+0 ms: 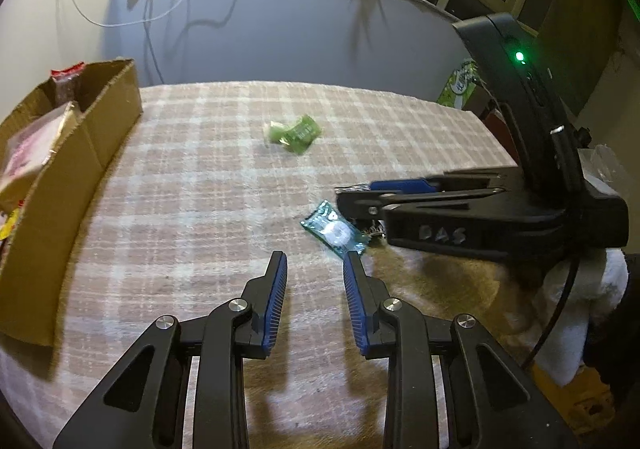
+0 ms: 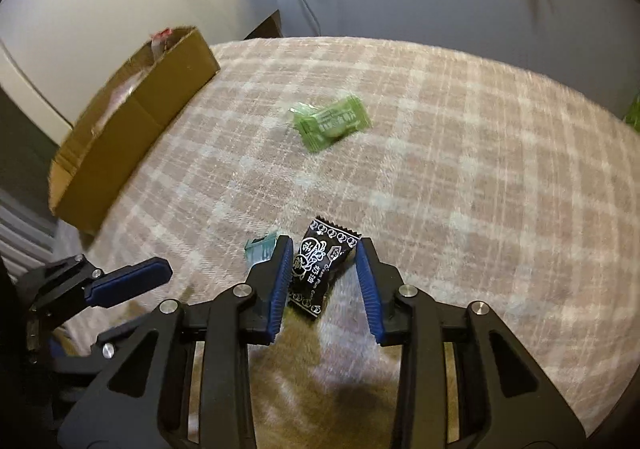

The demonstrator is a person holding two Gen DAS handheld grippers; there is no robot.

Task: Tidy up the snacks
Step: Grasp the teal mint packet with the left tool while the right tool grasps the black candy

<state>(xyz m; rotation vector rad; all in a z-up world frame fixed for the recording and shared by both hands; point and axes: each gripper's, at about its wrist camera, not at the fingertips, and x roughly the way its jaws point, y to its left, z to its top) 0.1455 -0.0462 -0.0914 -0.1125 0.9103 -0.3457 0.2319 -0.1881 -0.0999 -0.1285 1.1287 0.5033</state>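
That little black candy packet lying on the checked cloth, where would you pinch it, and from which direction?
Probably across its middle, coming down from above. The black candy packet lies flat on the checked cloth, long and narrow, with thin crimped ends that would slip. The right gripper already straddles it, jaws on either long side, not yet pressing.

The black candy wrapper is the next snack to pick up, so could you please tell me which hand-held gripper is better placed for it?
Right. The right hand-held gripper already has the black candy wrapper between its open fingers, while the left hand-held gripper sits beside the teal candy instead.
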